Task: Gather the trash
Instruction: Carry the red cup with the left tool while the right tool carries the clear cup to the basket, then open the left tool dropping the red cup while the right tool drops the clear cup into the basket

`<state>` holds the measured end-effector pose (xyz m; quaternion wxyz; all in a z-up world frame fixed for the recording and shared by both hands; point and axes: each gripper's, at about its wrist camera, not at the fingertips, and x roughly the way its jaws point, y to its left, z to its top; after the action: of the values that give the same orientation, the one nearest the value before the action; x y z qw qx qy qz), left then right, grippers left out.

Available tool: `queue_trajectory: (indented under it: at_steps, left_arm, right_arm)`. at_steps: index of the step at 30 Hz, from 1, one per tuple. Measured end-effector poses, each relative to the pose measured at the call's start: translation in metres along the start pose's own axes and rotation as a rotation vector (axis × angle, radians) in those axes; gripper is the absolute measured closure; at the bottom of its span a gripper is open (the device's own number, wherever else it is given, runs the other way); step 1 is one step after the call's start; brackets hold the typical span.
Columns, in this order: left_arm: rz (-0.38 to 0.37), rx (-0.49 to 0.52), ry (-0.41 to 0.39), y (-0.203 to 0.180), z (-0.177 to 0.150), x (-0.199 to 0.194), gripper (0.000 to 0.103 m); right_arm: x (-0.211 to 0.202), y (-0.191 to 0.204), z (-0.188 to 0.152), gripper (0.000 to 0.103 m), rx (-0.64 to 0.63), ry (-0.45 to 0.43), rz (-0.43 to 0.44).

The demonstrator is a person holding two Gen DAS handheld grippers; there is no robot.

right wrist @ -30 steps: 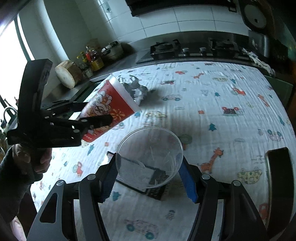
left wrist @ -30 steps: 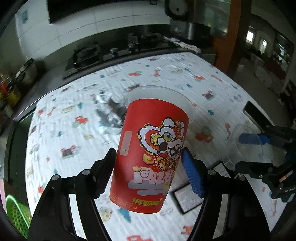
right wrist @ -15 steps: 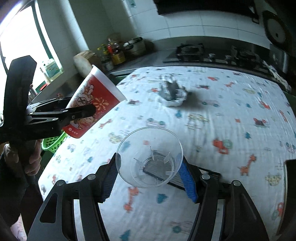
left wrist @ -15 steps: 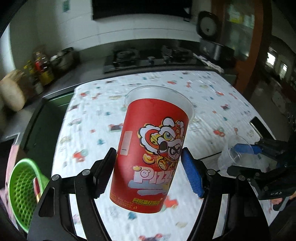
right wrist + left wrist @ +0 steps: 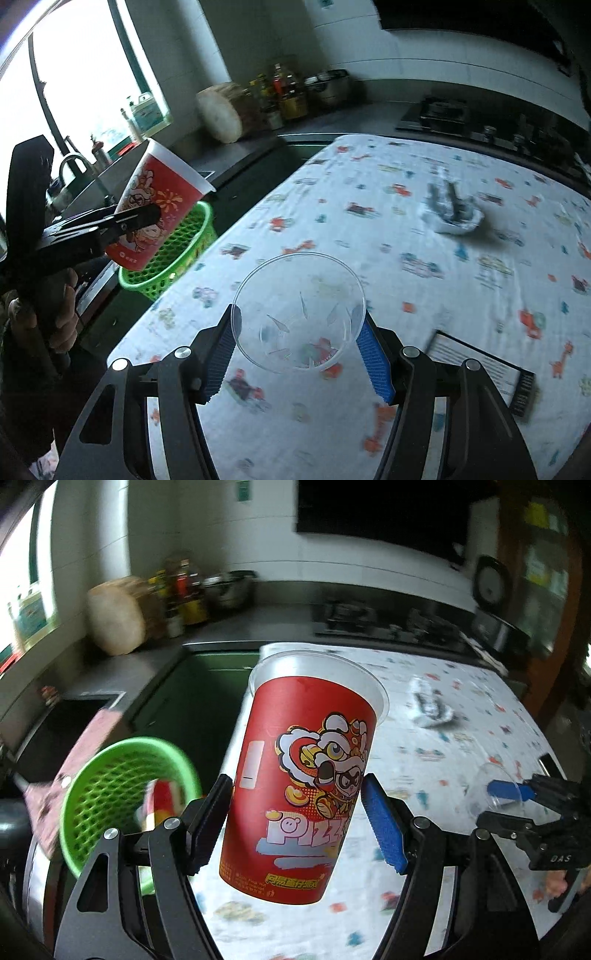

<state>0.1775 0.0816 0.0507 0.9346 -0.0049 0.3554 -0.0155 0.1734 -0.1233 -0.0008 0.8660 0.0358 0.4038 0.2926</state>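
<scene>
My left gripper (image 5: 297,823) is shut on a red paper cup (image 5: 301,775) with a cartoon lion print, held in the air near the table's left edge. The cup also shows in the right wrist view (image 5: 155,206), above the green basket (image 5: 173,254). My right gripper (image 5: 297,354) is shut on a clear plastic cup (image 5: 299,314), held above the patterned tablecloth (image 5: 406,229). The green mesh basket (image 5: 107,790) stands beside the table at lower left, with some red trash inside. A crumpled foil wrapper (image 5: 452,214) lies on the far part of the table.
A black-framed card (image 5: 484,369) lies on the cloth near my right gripper. A dark counter with a sink (image 5: 70,720), a wooden block (image 5: 116,616), bottles (image 5: 181,594) and a stove (image 5: 354,618) runs behind and left of the table.
Both grippers have swung left with their cups. The green basket has come further into view, now just left of and below the red cup.
</scene>
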Motion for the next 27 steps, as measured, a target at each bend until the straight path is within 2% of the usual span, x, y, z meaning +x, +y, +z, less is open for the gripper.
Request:
queue_trajectory:
  at_steps: [8, 15, 21, 27]
  left_arm:
    - [0.108, -0.118, -0.003, 0.088, -0.018, -0.01, 0.033]
    - [0.191, -0.213, 0.038, 0.157, -0.034, 0.011, 0.033]
    - [0.225, -0.287, 0.084, 0.202, -0.052, 0.037, 0.033]
    - [0.226, -0.337, 0.123, 0.225, -0.064, 0.053, 0.032]
  right_arm:
    - [0.033, 0.052, 0.015, 0.042, -0.049, 0.035, 0.04]
    - [0.062, 0.089, 0.027, 0.042, -0.079, 0.059, 0.067]
    - [0.082, 0.117, 0.038, 0.042, -0.104, 0.074, 0.091]
    - [0.102, 0.134, 0.046, 0.042, -0.118, 0.097, 0.11]
